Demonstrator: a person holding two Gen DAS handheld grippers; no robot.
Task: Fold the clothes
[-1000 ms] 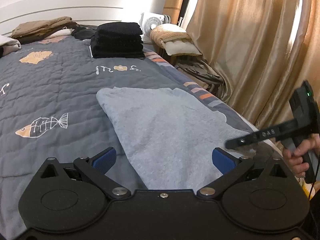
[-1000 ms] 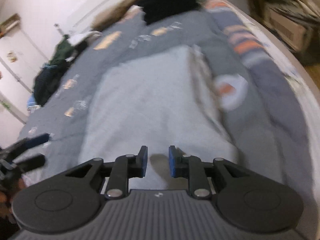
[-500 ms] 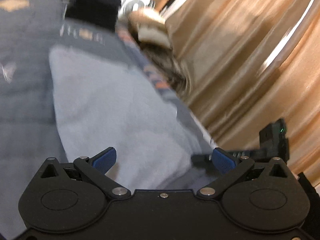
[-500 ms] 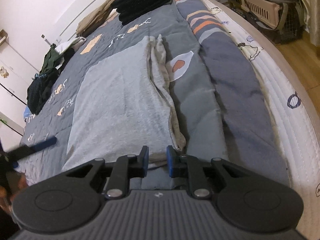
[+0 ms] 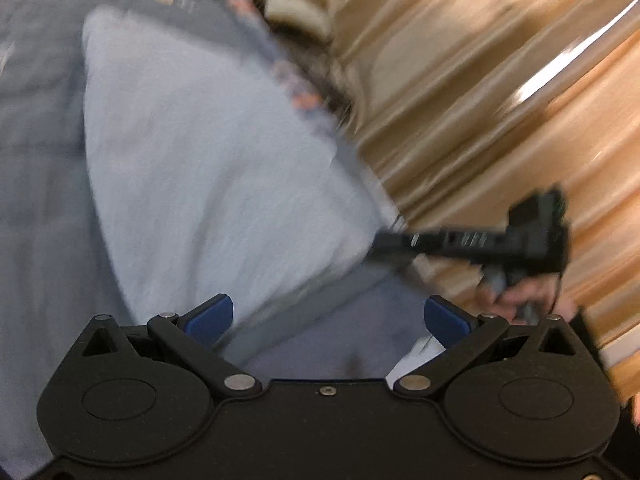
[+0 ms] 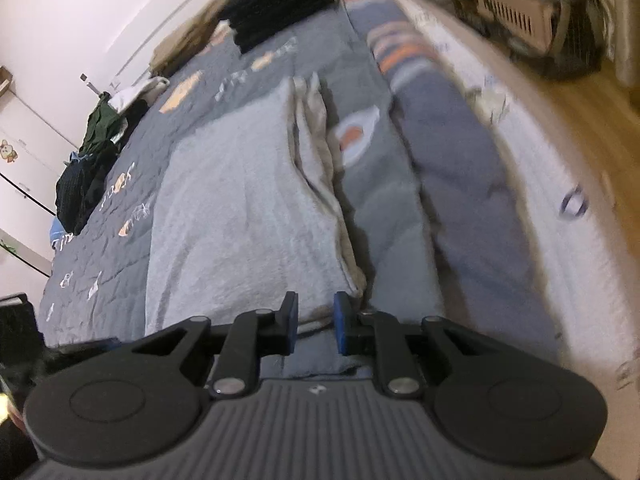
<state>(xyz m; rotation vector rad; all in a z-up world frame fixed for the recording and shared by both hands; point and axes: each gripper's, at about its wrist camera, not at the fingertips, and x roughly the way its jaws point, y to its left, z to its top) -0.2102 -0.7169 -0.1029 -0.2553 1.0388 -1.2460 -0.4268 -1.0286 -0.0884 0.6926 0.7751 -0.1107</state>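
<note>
The grey garment (image 6: 248,216) on the bed (image 6: 400,184) looks soft and limp; its near corners suit pinching. Left tongs (image 5: 327,318) spread wide; right tongs (image 6: 316,320) narrowly parted, empty.

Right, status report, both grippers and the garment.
Left gripper open, empty, over near edge of grey garment. Right gripper fingers narrowly apart at near right corner, grip unclear. Garment flat on bed. Nothing in the way.

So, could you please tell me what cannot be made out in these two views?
- Left wrist view: motion blur smears the grey garment and the quilt print.
- Right wrist view: the right tongs hide the garment's near edge.
- Right wrist view: the left tongs are cut off by the frame edge.
</note>
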